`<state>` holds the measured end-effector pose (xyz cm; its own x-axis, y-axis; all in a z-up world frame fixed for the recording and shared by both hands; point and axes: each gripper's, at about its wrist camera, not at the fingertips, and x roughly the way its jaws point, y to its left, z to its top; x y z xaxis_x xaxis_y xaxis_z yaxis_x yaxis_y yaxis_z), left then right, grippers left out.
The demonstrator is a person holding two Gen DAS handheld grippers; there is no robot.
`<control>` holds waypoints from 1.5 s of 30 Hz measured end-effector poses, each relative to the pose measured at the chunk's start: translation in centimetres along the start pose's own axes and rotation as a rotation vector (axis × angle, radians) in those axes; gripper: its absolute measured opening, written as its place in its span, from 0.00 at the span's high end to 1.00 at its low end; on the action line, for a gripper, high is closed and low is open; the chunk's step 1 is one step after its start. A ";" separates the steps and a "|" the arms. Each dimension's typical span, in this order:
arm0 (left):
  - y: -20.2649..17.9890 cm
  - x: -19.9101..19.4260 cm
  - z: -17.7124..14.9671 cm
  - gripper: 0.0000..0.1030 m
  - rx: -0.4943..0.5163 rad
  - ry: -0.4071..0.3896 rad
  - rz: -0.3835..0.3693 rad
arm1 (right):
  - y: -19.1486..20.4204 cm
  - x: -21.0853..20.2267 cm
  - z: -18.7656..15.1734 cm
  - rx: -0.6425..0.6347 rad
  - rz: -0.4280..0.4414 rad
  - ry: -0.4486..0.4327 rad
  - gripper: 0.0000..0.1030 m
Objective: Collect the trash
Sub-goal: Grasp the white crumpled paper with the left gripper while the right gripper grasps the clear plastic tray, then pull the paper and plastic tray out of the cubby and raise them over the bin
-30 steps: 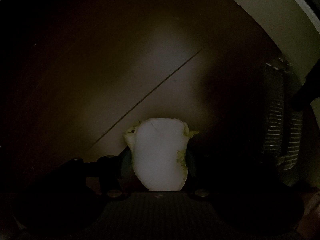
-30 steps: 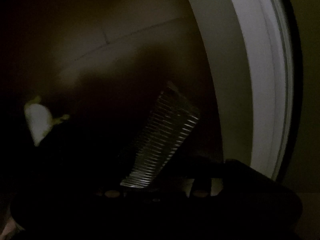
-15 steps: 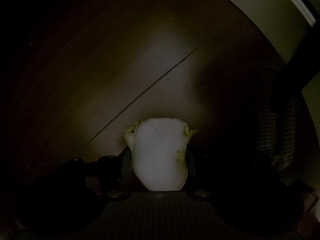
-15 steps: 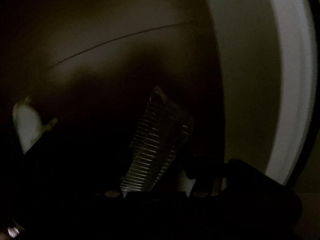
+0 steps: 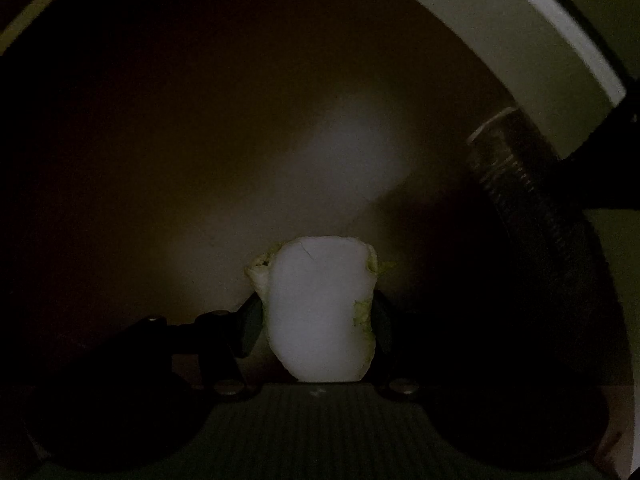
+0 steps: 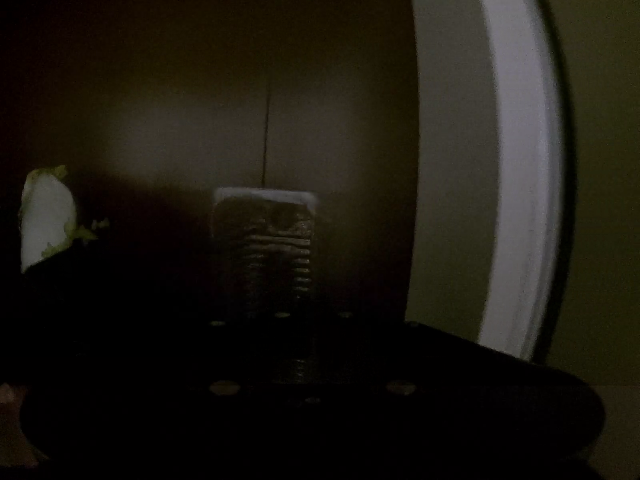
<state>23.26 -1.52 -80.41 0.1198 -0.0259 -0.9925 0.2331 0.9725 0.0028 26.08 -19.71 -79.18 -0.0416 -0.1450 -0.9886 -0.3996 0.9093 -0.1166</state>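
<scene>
Both views are very dark. My left gripper [image 5: 316, 312] is shut on a white vegetable scrap [image 5: 320, 312] with green torn edges, held upright between the pads. The scrap also shows at the far left of the right wrist view [image 6: 46, 220]. My right gripper [image 6: 266, 260] is shut on a clear ribbed plastic cup [image 6: 266, 248], squeezed flat; the same cup shows at the right of the left wrist view [image 5: 532, 208]. Both grippers hang over the dark inside of a round bin with a pale rim [image 6: 516, 160].
The bin's dim brown inner wall [image 5: 280, 120] fills most of both views, with a thin dark seam [image 6: 266, 132] in it. The pale rim [image 5: 532, 36] curves across the upper right of the left wrist view. Nothing else can be made out.
The right gripper has turned, so the ribbed cup now stands upright instead of tilted. The bin rim has come closer in both views. The left gripper still holds the scrap.
</scene>
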 end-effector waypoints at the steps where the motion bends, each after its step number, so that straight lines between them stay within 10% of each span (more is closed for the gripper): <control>1: 0.5 -0.4 0.2 0.47 -0.014 -0.012 0.005 | 0.1 -0.5 -0.1 -0.003 0.004 -0.023 1.00; 19: 8.9 -19.8 2.5 0.47 -0.373 -0.357 0.047 | -2.0 -21.9 -2.9 -0.009 0.157 -0.590 1.00; 45: 13.2 -55.7 7.2 0.46 -0.305 -0.920 0.213 | -4.9 -56.5 -5.0 -0.108 0.312 -1.437 1.00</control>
<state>26.56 11.09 -24.21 0.8628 0.1123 -0.4930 -0.1233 0.9923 0.0102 25.81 -17.96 -22.26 0.7613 0.6087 -0.2234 -0.6130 0.7879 0.0579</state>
